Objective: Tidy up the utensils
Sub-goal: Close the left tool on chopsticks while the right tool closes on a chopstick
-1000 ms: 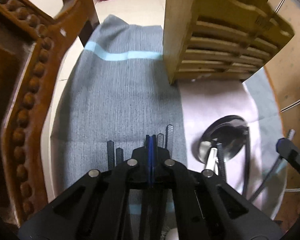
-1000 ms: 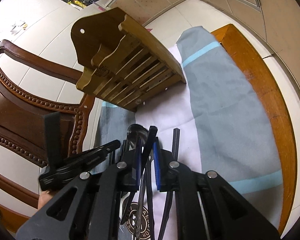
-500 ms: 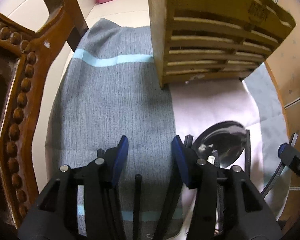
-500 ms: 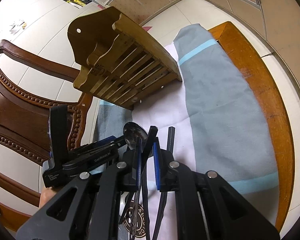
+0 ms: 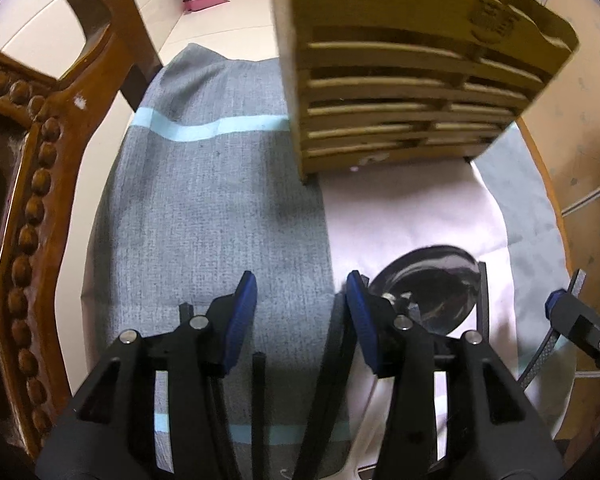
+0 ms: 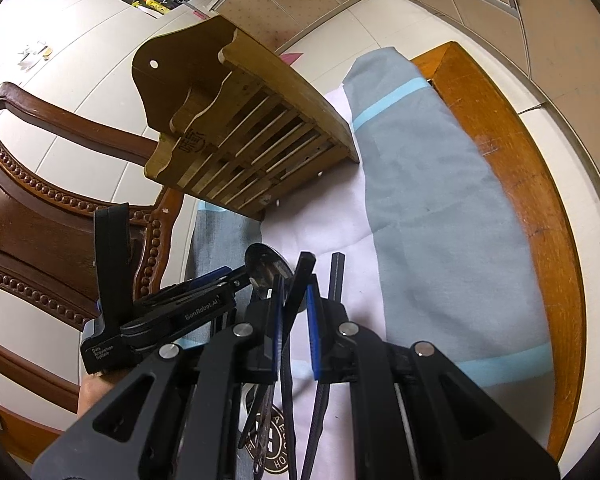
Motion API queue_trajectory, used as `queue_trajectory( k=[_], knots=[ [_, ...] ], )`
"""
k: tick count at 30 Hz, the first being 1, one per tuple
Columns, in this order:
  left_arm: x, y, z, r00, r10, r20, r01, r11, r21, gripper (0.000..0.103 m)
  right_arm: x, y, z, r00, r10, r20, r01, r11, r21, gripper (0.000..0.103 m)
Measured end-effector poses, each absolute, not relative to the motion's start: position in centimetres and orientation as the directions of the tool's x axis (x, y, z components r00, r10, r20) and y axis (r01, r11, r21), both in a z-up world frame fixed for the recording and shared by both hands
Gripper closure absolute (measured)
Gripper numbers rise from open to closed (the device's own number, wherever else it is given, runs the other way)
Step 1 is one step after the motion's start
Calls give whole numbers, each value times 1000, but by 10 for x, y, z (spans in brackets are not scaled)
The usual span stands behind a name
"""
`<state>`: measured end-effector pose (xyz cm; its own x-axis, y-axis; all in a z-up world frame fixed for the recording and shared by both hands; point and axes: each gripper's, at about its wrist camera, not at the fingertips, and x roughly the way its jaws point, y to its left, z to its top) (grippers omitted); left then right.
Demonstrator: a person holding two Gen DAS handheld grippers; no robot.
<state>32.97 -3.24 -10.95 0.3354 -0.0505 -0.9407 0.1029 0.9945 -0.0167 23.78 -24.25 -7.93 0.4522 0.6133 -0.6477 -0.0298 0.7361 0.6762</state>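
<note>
A wooden slatted utensil rack (image 5: 412, 80) stands at the far side of the table; it also shows in the right wrist view (image 6: 244, 128). A steel spoon (image 5: 432, 280) lies on a white cloth (image 5: 412, 216), bowl toward the rack, with black chopsticks (image 5: 258, 392) around it. My left gripper (image 5: 302, 292) is open and empty, low over the grey cloth just left of the spoon. My right gripper (image 6: 296, 300) is shut on a black chopstick (image 6: 300, 276) that sticks out past its blue pads. A second chopstick (image 6: 336, 272) lies beside it.
A grey cloth with light blue stripes (image 5: 212, 208) covers the wooden table (image 6: 532, 184). A carved wooden chair (image 5: 28, 184) stands close on the left, also in the right wrist view (image 6: 40, 208). Tiled floor lies beyond.
My left gripper has opened from shut and moved forward toward the rack, right beside the spoon. My right gripper has stayed shut on the chopstick and barely shifted.
</note>
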Motion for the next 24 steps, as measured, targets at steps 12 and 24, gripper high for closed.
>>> queue_trajectory(
  k=[12,24],
  knots=[
    [326,-39,-115,314,-53,-948,136,991,-10,72,238,-242,-79,453,616,-645,-33,735,678,91],
    [319,-46,-103,373,-60,-926,158,988,0,96,230,-237,-56,487,622,-613,-79,730,679,93]
  ],
)
